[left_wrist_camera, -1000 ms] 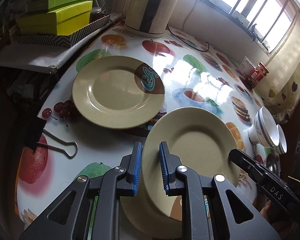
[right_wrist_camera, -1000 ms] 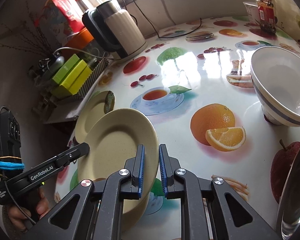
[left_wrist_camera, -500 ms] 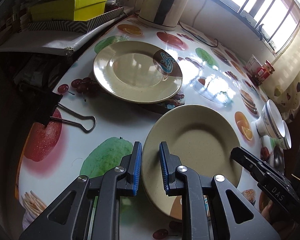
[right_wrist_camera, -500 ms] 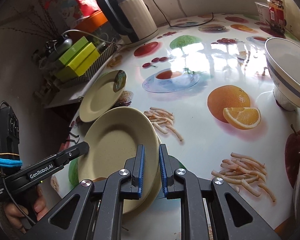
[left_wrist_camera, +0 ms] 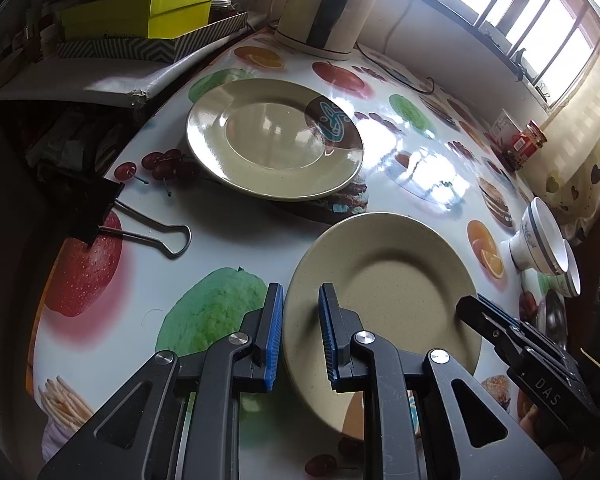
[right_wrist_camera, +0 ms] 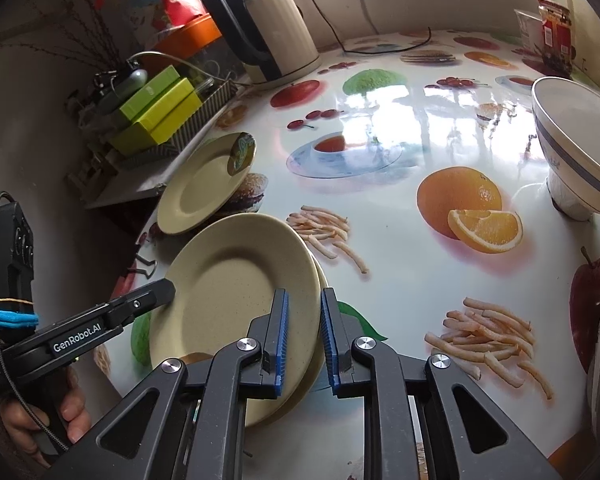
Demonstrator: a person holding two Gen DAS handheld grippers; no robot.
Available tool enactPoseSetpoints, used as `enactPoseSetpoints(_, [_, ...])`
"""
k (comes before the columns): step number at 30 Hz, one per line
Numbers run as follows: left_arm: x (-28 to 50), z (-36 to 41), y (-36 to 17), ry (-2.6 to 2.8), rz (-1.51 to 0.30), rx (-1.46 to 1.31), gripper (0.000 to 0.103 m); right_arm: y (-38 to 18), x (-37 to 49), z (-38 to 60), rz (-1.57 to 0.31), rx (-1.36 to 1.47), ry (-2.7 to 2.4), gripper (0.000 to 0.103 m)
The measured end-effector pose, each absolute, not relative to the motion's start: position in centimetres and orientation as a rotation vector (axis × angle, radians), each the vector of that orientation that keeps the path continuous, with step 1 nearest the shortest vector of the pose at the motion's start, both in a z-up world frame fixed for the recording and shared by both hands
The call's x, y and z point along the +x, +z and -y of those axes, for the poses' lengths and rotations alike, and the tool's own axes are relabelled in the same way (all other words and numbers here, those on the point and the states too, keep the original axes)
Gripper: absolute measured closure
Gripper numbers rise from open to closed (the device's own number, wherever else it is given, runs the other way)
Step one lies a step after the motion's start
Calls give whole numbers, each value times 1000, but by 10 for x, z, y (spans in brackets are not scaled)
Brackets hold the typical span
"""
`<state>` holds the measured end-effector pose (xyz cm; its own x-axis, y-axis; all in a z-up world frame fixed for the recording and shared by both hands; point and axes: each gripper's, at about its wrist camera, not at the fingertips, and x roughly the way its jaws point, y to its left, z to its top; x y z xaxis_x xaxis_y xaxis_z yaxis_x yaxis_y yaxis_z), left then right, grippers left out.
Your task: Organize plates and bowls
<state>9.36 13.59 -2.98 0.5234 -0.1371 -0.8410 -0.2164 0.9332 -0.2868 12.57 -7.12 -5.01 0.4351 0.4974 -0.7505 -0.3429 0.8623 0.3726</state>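
On the near edge of the fruit-print table (right_wrist_camera: 380,128), both grippers hold one plain beige plate (left_wrist_camera: 384,292) from opposite sides: the left gripper (left_wrist_camera: 300,336) has its blue pads straddling the left rim with a sliver of gap showing, so I cannot tell whether it truly pinches, and the right gripper (right_wrist_camera: 303,336) likewise brackets the right rim. Beneath that plate another rim peeks out (a stack apparently begun, though how many lie there is hidden). Left to gather, I judge, are the patterned plate (left_wrist_camera: 274,140) well apart toward the boxes and the white bowls (left_wrist_camera: 544,240) at the far right.
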Motion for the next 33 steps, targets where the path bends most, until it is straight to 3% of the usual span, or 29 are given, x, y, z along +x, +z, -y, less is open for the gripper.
enactPoseSetpoints(14, [90,-141,-24,49,-997,-390,84,-50,127,68,-991,141,522,77])
enactPoseSetpoints(25, [93,-162,0,95,-915,-362,83,-23,138,69,-887,70,513,57])
enactPoseSetpoints(33, [110,-191,8,122,-906,-373,74,13,172,58,-828,13,554,50])
